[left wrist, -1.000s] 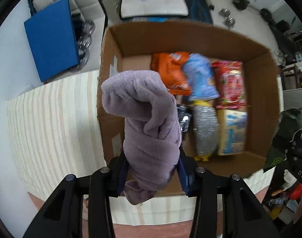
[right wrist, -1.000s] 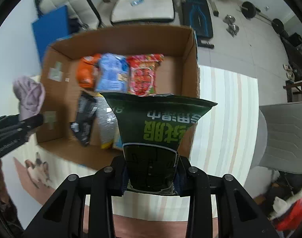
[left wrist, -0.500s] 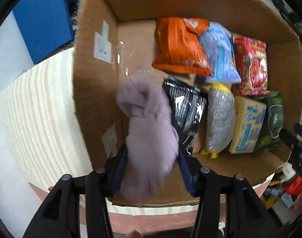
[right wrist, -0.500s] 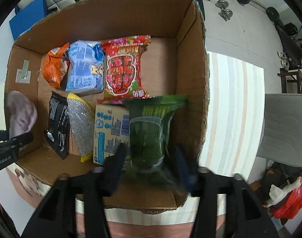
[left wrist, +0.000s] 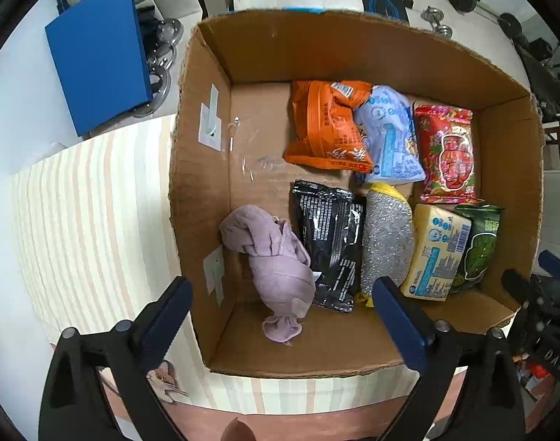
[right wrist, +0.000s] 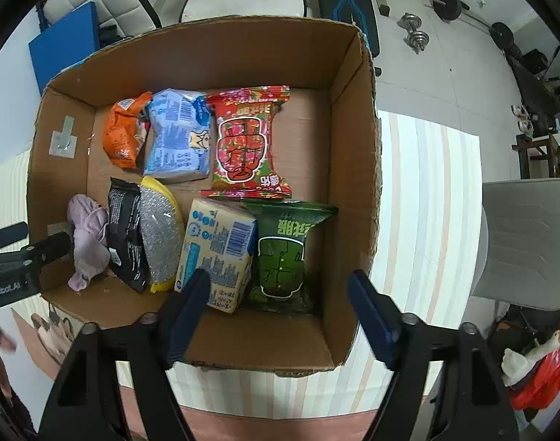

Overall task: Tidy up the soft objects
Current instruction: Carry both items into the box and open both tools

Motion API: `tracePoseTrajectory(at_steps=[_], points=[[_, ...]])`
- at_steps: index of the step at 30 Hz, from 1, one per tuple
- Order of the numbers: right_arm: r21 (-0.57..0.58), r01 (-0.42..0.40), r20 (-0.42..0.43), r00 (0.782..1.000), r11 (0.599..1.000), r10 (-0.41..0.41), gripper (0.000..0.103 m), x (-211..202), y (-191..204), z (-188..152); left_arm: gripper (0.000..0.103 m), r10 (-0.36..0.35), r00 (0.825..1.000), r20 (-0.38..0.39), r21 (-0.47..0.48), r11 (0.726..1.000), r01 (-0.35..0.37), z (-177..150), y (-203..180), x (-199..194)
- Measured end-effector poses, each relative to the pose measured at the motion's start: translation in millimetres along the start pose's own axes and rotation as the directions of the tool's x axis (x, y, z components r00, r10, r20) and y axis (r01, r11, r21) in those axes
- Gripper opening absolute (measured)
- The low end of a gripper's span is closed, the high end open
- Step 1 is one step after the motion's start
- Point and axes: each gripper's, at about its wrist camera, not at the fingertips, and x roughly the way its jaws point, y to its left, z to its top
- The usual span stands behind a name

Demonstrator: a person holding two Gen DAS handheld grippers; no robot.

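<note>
Both tongs were released, w/ nothing between the fingers. The left gripper [left wrist: 280, 310] hung spread wide above the near-left corner of the cardboard box [left wrist: 203, 191], its blue pads either side of the lilac cloth [left wrist: 276, 264] but not touching it. The cloth lay bunched on the box floor, against the left wall and touching the black packet [left wrist: 329, 242] on its right.

The right gripper [right wrist: 278, 305] was likewise spread apart, over the near-right part of the box [right wrist: 353, 154]. The green snack bag [right wrist: 285, 253] sat below it on the box floor, just beside the right wall, pressed against the yellow carton [right wrist: 217, 250] on its left; neither pad touched it.

Rest of the near row, left to right: cloth, black packet, silver scouring pad [left wrist: 386, 235] w/ yellow edge, yellow carton, green bag. Far row: orange packet [left wrist: 326, 125], light blue packet [left wrist: 390, 136], red packet [left wrist: 447, 154], all lying flat and overlapping slightly at the edges. Far-left part of the box floor showed bare cardboard.

The box stood on a striped cloth [left wrist: 96, 220] covering the table. In the right wrist view the left gripper [right wrist: 37, 242] showed at the left edge, beside the lilac cloth [right wrist: 89, 235].
</note>
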Motion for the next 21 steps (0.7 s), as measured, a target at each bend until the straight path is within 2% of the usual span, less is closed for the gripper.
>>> tracePoseTrajectory(at_steps=[1, 2, 3, 8, 14, 21], points=[[-0.002, -0.006, -0.001, 1.0, 1.0, 0.006, 0.088, -0.5, 1.7, -1.7, 0.101, -0.005, 1.0, 0.011, -0.007, 1.0, 0.005, -2.2, -0.1, -2.5], [0.0, -0.024, 0.0, 1.0, 1.0, 0.024, 0.099, -0.4, 2.7, -3.9, 0.101, -0.009, 1.0, 0.026, -0.012, 1.0, 0.01, -3.6, -4.8, -6.3], [0.009, -0.043, 0.006, 0.999, 0.999, 0.043, 0.103, -0.8, 2.9, -6.3, 0.101, -0.013, 0.999, 0.04, -0.015, 1.0, 0.013, -6.9, -4.7, -9.2], [0.025, -0.048, 0.045, 0.998, 0.999, 0.047, 0.103, -0.8, 5.3, -19.5, 0.102, -0.008, 0.994, 0.11, -0.029, 1.0, 0.011, -18.5, -0.7, -22.0], [0.04, -0.061, 0.071, 0.996, 0.997, 0.058, 0.103, 0.1, 6.6, -30.2, 0.102, -0.06, 0.993, 0.105, -0.037, 0.997, 0.065, -31.8, -5.9, -14.2], [0.044, -0.068, 0.102, 0.993, 0.997, 0.063, 0.103, -9.5, 6.6, -41.5, 0.102, -0.056, 0.989, 0.136, -0.043, 0.997, 0.062, -50.1, -10.2, -19.8]])
